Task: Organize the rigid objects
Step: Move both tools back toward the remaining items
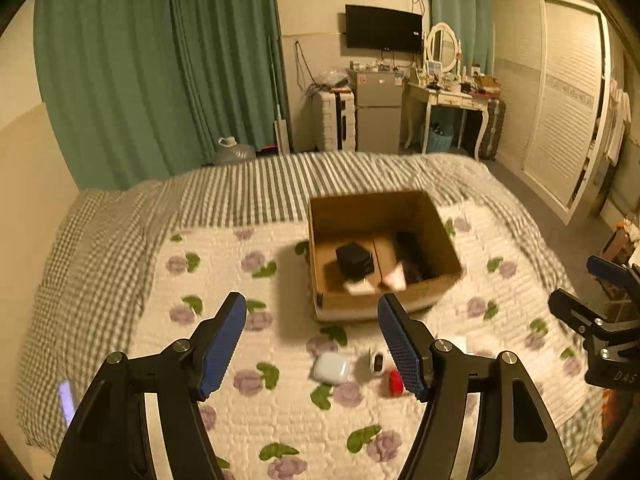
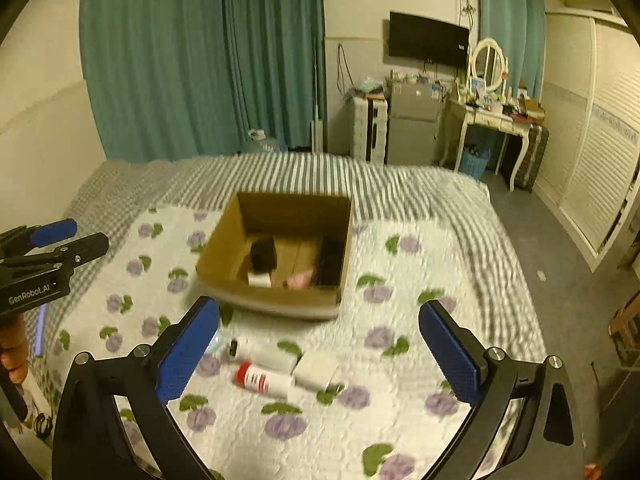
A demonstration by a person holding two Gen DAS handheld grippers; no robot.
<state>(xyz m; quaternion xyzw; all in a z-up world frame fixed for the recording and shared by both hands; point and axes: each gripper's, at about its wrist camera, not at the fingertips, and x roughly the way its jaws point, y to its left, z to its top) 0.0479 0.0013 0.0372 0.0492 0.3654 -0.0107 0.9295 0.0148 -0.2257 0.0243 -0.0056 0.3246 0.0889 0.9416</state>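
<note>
While both my tongs hang over the bed w/ nothing in them, the cardboard box (image 2: 280,256) sits mid-quilt (image 2: 400,420), top open, plain brown. Inside: a black boxy thing (image 2: 264,256) on the left, a white block (image 2: 259,279) in front of it, something pink (image 2: 300,279) and another dark item (image 2: 330,262) on the right, all too blurry to name. Left gripper (image 1: 312,344) has its jaws spread wide, right gripper (image 2: 318,350) same. On the quilt just in front of the box: a white tube w/ red cap (image 2: 264,381), a flat white box (image 2: 316,370) touching it, a white bottle w/ dark tip (image 2: 260,354). From the left cam there's also a pale earbud-type case (image 1: 330,368) beside a small white gadget (image 1: 377,362), tbh can't tell what.
</note>
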